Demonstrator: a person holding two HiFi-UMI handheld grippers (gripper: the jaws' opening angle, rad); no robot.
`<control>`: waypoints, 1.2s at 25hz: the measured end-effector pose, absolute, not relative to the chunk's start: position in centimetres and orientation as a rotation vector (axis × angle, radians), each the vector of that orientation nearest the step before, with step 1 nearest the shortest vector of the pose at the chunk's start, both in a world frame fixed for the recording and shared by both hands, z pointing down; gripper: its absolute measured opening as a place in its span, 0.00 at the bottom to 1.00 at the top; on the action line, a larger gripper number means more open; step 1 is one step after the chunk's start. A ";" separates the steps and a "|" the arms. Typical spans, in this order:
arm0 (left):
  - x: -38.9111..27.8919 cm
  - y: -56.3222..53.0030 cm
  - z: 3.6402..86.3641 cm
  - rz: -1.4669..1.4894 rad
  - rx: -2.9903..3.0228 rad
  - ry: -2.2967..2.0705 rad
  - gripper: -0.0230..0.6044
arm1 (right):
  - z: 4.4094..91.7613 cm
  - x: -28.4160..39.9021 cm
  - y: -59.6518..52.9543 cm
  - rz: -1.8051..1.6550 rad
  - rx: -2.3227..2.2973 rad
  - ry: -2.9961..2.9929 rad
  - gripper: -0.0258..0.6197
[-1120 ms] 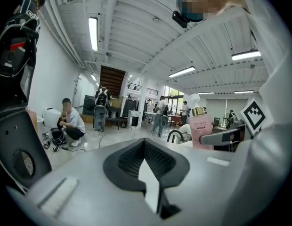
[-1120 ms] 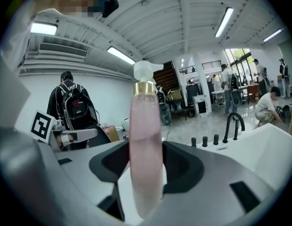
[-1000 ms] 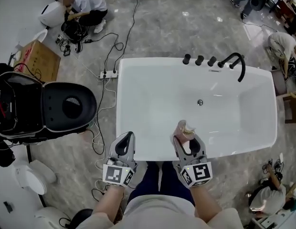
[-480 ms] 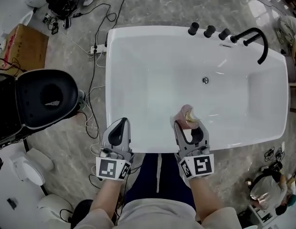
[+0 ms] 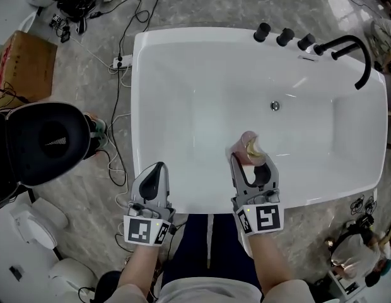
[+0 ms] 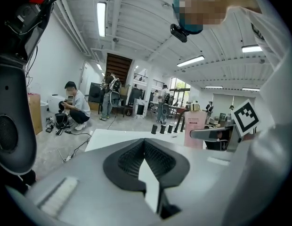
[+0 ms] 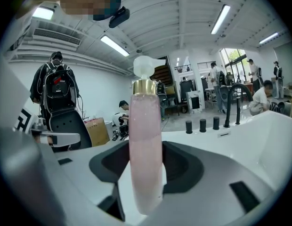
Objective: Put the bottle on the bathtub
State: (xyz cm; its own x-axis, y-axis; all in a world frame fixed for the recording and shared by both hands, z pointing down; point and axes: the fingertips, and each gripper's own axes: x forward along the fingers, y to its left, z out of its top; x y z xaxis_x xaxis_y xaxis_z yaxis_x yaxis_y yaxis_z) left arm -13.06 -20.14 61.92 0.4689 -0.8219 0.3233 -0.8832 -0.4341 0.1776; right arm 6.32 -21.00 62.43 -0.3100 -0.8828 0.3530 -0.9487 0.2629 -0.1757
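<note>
Both claws have come lower toward the white freestanding bathtub (image 5: pixel 195 206) since the earlier frame. The right claw (image 5: pixel 250 160) is clamped on the upright slim pink pump bottle with a gold collar (image 5: pixel 247 145), and the left claw (image 5: pixel 159 169) is pressed together on nothing at the near rim. That bottle hangs over the basin just past the near rim – carried in but not yet set down, so placing and letting go remain. The near rim looks narrow with a drop on either side, while the curved black faucet (image 5: pixel 356 52) stands well apart on the far rim.

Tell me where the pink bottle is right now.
In the head view, the pink bottle is clamped upright in the right gripper, right of centre, over the bathtub basin just past its near rim.
</note>
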 end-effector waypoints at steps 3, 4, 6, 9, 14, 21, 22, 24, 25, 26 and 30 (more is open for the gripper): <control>-13.3 -21.1 63.0 0.267 2.388 -1.458 0.05 | 63.9 6.3 -22.9 0.521 1.732 -2.339 0.38; -13.3 -21.4 63.3 0.267 2.385 -1.460 0.05 | 64.3 6.4 -23.6 0.518 1.733 -2.338 0.38; -13.2 -21.7 63.7 0.268 2.381 -1.457 0.05 | 64.9 6.6 -25.2 0.514 1.742 -2.337 0.38; -13.1 -21.9 64.1 0.273 2.376 -1.446 0.05 | 65.3 6.9 -28.2 0.502 1.766 -2.344 0.38; -13.3 -21.7 64.8 0.292 2.356 -1.441 0.05 | 67.9 8.0 -34.1 0.466 1.822 -2.307 0.38; -14.0 -21.6 65.5 0.327 2.342 -1.441 0.05 | 68.9 8.8 -42.8 0.385 1.858 -2.264 0.37; -14.1 -21.6 65.6 0.331 2.337 -1.445 0.05 | 68.8 8.7 -43.9 0.372 1.859 -2.266 0.37; -14.3 -21.7 65.9 0.331 2.324 -1.453 0.05 | 68.7 8.7 -46.2 0.348 1.860 -2.273 0.37; -14.3 -21.7 66.0 0.329 2.318 -1.458 0.05 | 68.8 8.8 -47.2 0.342 1.862 -2.271 0.37; -14.3 -21.7 66.0 0.328 2.314 -1.461 0.05 | 69.0 8.9 -48.2 0.339 1.869 -2.265 0.37; -14.1 -21.7 66.4 0.327 2.304 -1.466 0.05 | 69.5 9.9 -52.2 0.373 1.933 -2.243 0.37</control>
